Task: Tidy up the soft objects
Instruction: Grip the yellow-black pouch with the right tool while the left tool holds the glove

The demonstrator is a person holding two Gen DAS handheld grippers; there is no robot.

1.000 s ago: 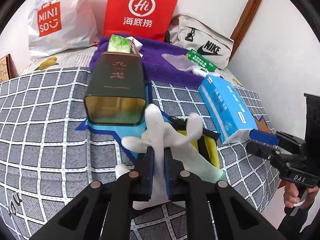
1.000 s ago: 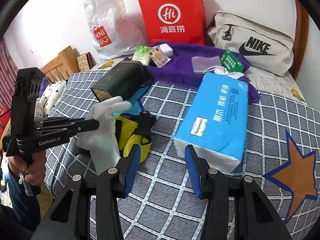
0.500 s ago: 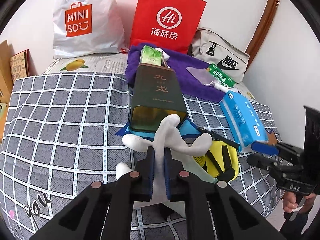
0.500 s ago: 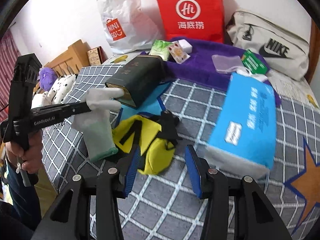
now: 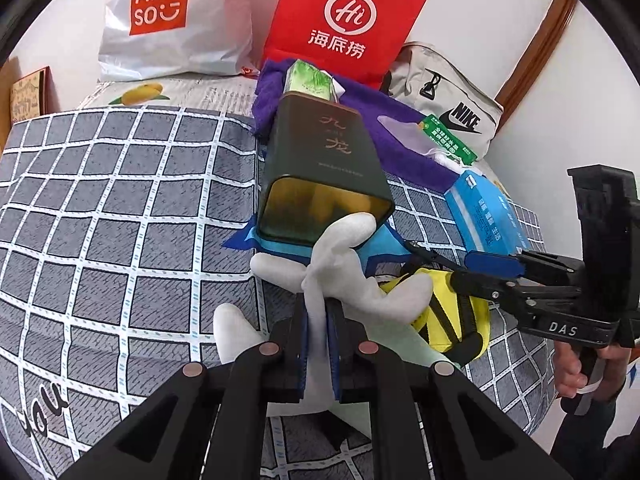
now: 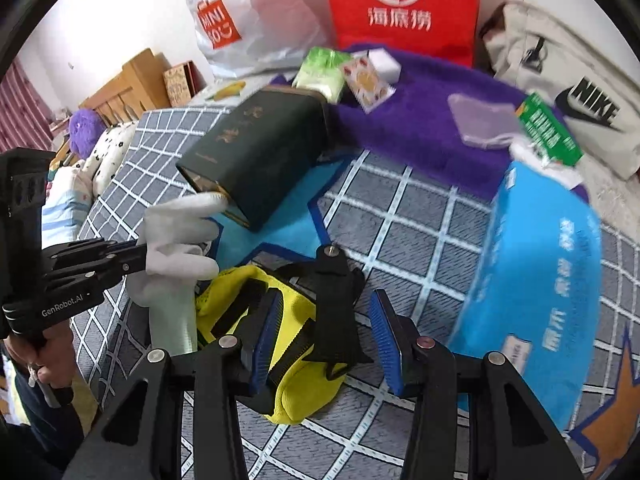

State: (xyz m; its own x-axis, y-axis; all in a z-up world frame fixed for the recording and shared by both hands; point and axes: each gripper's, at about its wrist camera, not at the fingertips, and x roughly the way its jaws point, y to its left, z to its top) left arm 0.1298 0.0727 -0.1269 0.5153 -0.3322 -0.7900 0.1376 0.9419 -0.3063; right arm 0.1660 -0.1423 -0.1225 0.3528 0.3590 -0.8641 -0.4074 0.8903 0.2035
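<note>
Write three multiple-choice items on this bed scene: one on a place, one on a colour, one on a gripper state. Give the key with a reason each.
1. Where is the white glove?
A. Inside the dark tin
B. Pinched in the left gripper
C. On the purple towel

2. What colour is the pouch with black straps beneath the right gripper?
A. Yellow
B. Red
C. Grey

3. How do the right gripper's jaws stand?
A. Shut on the tissue pack
B. Shut on the glove
C. Open, one on each side of the pouch's strap

Key: 1 B, the glove's cloth is squeezed between the left blue pads; 2 A, its fabric is bright yellow in both views; 3 C, a wide gap shows between the pads.
</note>
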